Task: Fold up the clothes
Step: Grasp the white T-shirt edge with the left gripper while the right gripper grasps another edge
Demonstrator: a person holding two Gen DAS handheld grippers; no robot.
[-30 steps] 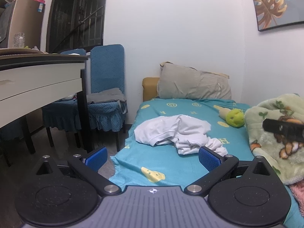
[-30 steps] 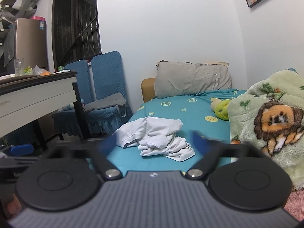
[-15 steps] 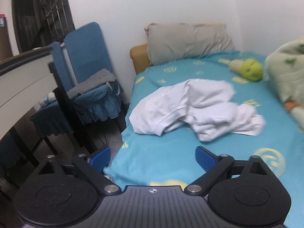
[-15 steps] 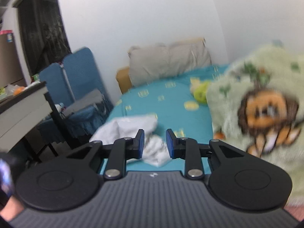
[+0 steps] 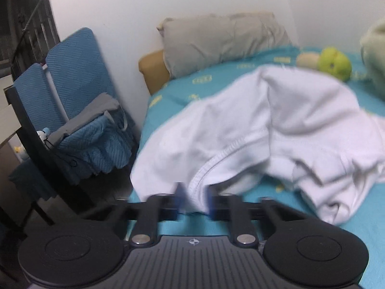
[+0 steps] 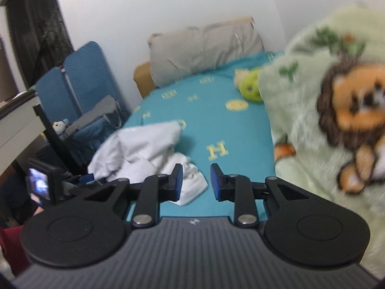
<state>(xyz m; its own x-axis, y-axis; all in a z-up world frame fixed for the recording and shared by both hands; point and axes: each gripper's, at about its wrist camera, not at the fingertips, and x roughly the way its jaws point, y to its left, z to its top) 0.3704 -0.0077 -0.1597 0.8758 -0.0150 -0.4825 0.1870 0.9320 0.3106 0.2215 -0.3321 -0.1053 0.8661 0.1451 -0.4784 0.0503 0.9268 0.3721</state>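
Note:
A crumpled white garment (image 5: 276, 125) lies on the teal bed sheet (image 5: 168, 94) near the bed's left edge. My left gripper (image 5: 194, 198) is at the garment's near side. Its jaws are closing, with the ribbed hem between the blue pads, which look pressed on the cloth through the blur. In the right wrist view the same garment (image 6: 142, 144) lies ahead and to the left. My right gripper (image 6: 196, 180) hovers over the sheet (image 6: 216, 120) just right of the garment's near corner. Its jaws stand partly apart with nothing between them.
A grey pillow (image 5: 223, 41) leans on the wall at the bed's head, with a green plush toy (image 5: 334, 62) beside it. A fleecy lion blanket (image 6: 324, 120) fills the bed's right side. Blue chairs (image 5: 72, 72) and a desk edge (image 6: 16, 120) stand left of the bed.
My left gripper came forward and down to the garment, and its wide jaws closed around the hem. My right gripper moved in over the bed and its jaws narrowed.

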